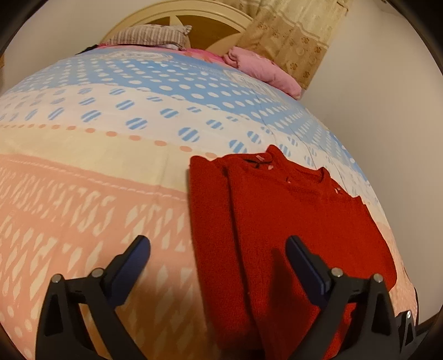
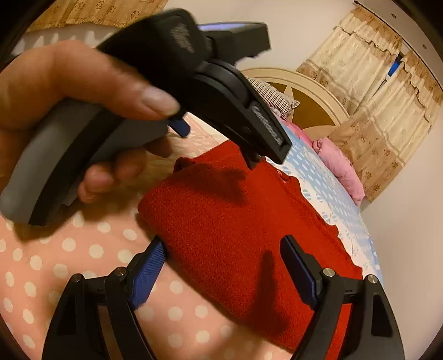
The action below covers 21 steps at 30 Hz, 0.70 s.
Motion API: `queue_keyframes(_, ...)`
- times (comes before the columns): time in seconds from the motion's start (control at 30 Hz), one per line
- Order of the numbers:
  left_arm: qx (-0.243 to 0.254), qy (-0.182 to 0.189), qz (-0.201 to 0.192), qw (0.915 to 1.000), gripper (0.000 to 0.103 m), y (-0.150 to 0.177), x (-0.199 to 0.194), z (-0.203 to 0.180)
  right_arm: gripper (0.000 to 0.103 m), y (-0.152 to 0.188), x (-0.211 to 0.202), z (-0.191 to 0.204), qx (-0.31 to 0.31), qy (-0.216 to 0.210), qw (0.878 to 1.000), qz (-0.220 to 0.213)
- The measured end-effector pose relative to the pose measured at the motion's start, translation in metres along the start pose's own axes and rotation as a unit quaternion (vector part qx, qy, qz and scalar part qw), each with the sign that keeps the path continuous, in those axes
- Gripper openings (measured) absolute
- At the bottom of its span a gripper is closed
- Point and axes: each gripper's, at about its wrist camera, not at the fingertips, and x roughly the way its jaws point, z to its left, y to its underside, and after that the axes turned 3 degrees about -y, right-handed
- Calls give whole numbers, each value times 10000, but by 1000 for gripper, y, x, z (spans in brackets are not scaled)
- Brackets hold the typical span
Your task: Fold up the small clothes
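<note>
The red sweater (image 1: 277, 221) is laid on the bed (image 1: 110, 166), near its right edge, with the sides already turned in so that a narrow strip is formed; the collar (image 1: 307, 171) is pointed toward the headboard (image 1: 193, 25). In the right wrist view the near hem (image 2: 221, 263) is seen as a thick, rounded fold of fuzzy knit.

The left gripper (image 1: 218, 249) is held wide open and nothing is gripped by it; one finger is over the bare cover, the other over the sweater. The right gripper (image 2: 221, 252) is likewise spread wide and empty, its fingers set on either side of the near hem. The left gripper is also seen from the side in the right wrist view, gripped by a hand (image 2: 69, 91) above the sweater's left edge.

Several risks can be judged from this. If only the top layer is pinched, the tucked sides may be pulled loose and the strip undone. If the cover is caught along with the knit, it may be dragged up with the fold. Because the sweater lies near the bed's right edge, it could be slid off by a sideways pull. A skewed fold may result if the two corners are lifted unevenly.
</note>
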Motion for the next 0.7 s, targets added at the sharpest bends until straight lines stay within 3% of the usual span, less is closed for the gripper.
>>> queue_keyframes(0.27,86,144,121,9998,79,-7,13,0,84,-2,0,3,-61,53,10000,-45)
queue_keyframes(0.53,-63,416,225,9989,49,-10,20,1,83,-3,1,5,-114,75,9999,-64)
queue_keyframes(0.6,-203,504,216,9983,37,-12,21,6,81,-3,1,4,-109,38,9999,-64)
queue_keyframes(0.67,-332,585,226,9975,34,-12,23,11,69,-3,1,5,-130,-70,9999,-61)
queue_keyframes(0.7,-364,629,217,9971,27,-12,23,12,64,-3,1,7,-186,-127,9997,-67)
